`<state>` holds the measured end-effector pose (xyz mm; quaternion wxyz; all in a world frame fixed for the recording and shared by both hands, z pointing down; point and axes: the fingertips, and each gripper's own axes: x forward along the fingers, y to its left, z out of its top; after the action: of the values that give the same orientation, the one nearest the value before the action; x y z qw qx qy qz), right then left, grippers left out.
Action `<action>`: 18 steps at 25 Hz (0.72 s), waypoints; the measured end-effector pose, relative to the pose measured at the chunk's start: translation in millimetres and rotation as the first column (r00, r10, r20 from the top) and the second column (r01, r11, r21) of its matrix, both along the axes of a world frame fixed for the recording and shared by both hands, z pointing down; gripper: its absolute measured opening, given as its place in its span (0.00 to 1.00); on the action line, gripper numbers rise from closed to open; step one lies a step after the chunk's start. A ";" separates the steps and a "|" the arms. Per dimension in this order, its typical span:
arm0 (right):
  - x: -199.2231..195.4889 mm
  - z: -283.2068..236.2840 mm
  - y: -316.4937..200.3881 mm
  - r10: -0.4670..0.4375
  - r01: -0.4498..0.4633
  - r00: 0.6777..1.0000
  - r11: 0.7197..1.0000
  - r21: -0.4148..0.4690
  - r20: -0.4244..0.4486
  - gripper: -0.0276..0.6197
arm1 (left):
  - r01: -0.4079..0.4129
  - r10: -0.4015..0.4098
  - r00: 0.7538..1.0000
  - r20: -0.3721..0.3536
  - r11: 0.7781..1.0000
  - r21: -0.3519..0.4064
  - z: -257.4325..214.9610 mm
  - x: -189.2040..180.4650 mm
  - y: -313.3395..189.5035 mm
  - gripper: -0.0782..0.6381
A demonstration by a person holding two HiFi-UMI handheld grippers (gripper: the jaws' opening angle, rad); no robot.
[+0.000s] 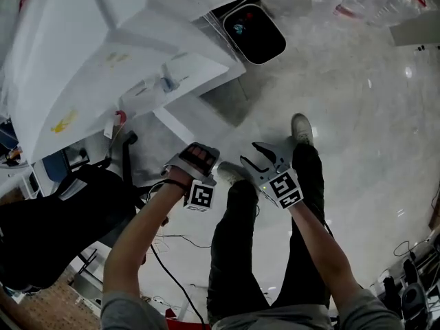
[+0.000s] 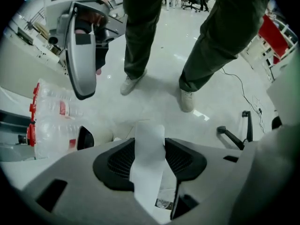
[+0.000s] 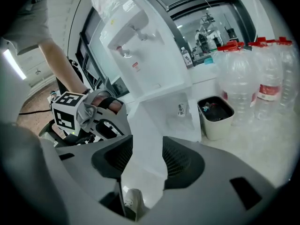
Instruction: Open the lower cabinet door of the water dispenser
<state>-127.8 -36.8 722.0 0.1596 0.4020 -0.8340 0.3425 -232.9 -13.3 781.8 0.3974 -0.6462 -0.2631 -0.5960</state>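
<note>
The white water dispenser stands at the upper left of the head view. Its lower cabinet door is swung out toward the person. My left gripper points almost straight down at the door's near corner. In the left gripper view a white strip of the door fills the gap between the pads, and the left gripper is shut on it. My right gripper hangs beside it, open and empty. In the right gripper view the dispenser and the door panel show beyond the right gripper.
A white bin with a black liner stands right of the dispenser, with large water bottles behind it. A black office chair is at the left. Cables lie on the glossy floor. The person's legs and shoes stand below the grippers.
</note>
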 end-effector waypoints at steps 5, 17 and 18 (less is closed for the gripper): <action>-44.5 0.2 21.8 0.023 -0.023 1.000 1.000 0.004 0.002 0.36 | -0.095 0.095 0.996 0.001 0.996 -0.003 -2.0 -27.6 19.5 0.39; -72.4 -9.8 25.8 -0.028 0.028 1.000 1.000 -0.008 -0.012 0.36 | -0.080 0.080 0.997 -0.009 0.997 0.017 1.0 -56.8 31.3 0.42; -72.5 -13.8 23.6 -0.041 0.041 0.999 0.999 -0.006 -0.001 0.36 | -0.052 0.052 0.999 -0.015 0.999 0.008 -1.6 -57.8 32.7 0.44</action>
<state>-200.3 -13.2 708.3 0.1684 0.3847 -0.8408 0.3414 -290.7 19.4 780.1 0.4172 -0.6423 -0.2746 -0.5814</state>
